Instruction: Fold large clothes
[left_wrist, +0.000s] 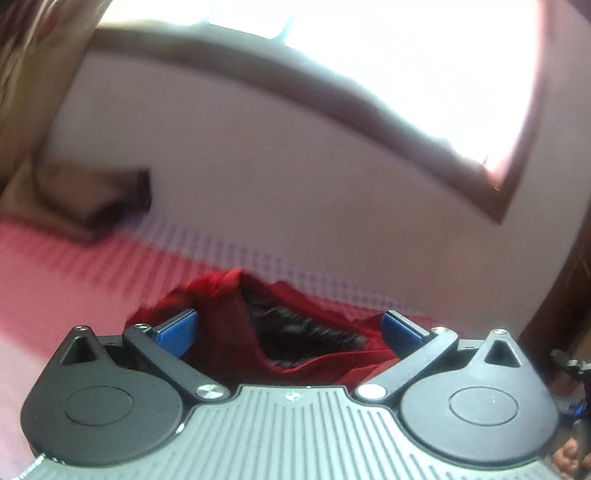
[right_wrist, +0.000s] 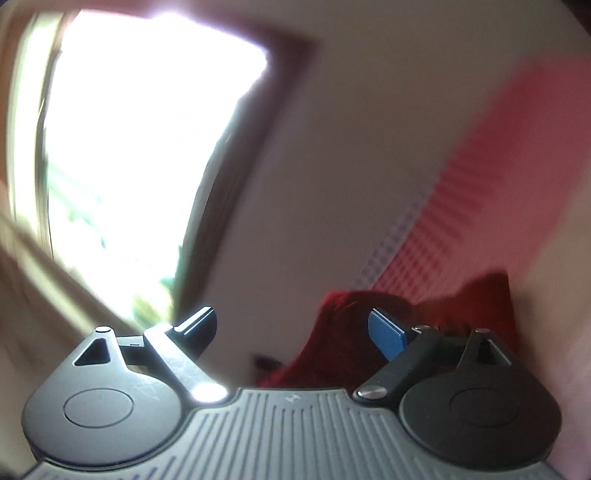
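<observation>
Pink checked bedding (left_wrist: 66, 266) runs below a bright window (left_wrist: 424, 55). Both my left claw (left_wrist: 290, 330) and right claw (right_wrist: 291, 328) gape wide, empty. At twelve o'clock lies the crumpled red garment (left_wrist: 221, 325): soft, limp, probably light; I'd pinch its hem.

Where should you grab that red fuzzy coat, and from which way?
Probably the raised red edge of the crumpled red garment with dark fuzzy lining, beside the dark opening. It stands up as a thin ridge, so the open left hand-held gripper, which already has it between its pads, could come straight forward and pinch it.
</observation>
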